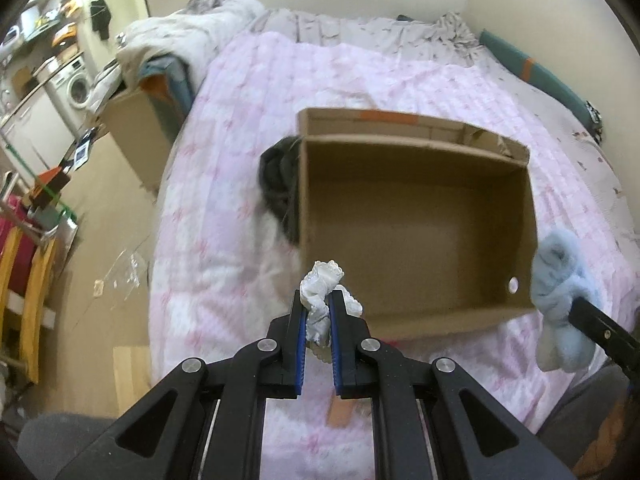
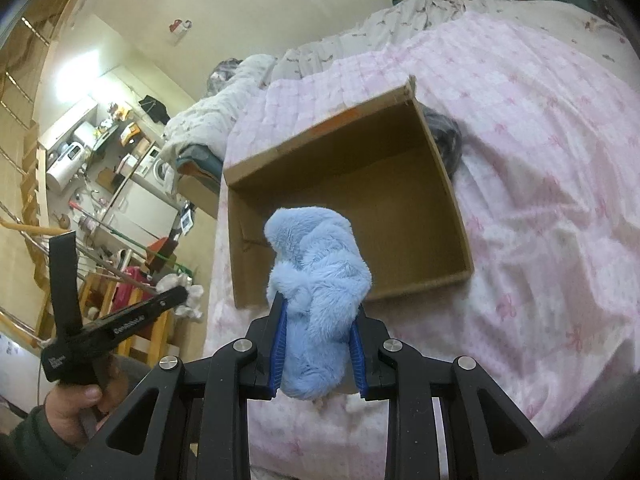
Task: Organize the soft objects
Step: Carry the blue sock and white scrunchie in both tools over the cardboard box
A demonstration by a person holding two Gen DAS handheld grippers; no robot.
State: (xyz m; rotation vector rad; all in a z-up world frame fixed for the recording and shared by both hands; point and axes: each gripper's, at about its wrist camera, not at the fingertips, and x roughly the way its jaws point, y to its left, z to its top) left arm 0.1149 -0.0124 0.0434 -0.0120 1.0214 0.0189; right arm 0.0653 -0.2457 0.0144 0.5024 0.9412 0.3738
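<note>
- Clearly, only little writing is visible: the left gripper (image 2: 182, 298), seen from the right wrist camera, has white print along its black arm and on its handle block, but the letters are too small and blurred to read.
- The left gripper (image 1: 318, 300) has its fingers closed on a white lace cloth (image 1: 322, 284); the cloth stands out above the blue pads, held above the bed, just before the near wall of the cardboard box (image 1: 416, 216).
- The right gripper (image 2: 320, 300) has its fingers closed on a fluffy light blue cloth (image 2: 316, 280), held above the near edge of the cardboard box (image 2: 348, 200).
- In the left wrist view the fluffy light blue cloth (image 1: 560, 292) shows at the right side of the box, and the right gripper holding it is cut off by the picture edge.
- The box is open at the top and lies on the bed; its inside looks bare, with an orange strip on the far flap.
- A dark grey furry thing (image 1: 278, 184) lies against the far side of the box; the box hides most of it, so I cannot tell what it is.
- A hand (image 2: 76, 404) in a dark sleeve holds the left gripper's handle.
- The bed carries a pink and white quilt (image 1: 240, 160) with a bow pattern, and grey-white bedding (image 1: 360, 26) is piled at the wall.
- Beside the bed are a second cardboard box (image 1: 136, 128), a washing machine (image 1: 78, 88) and a wooden floor (image 1: 100, 208); the edges of both views are blurred.
</note>
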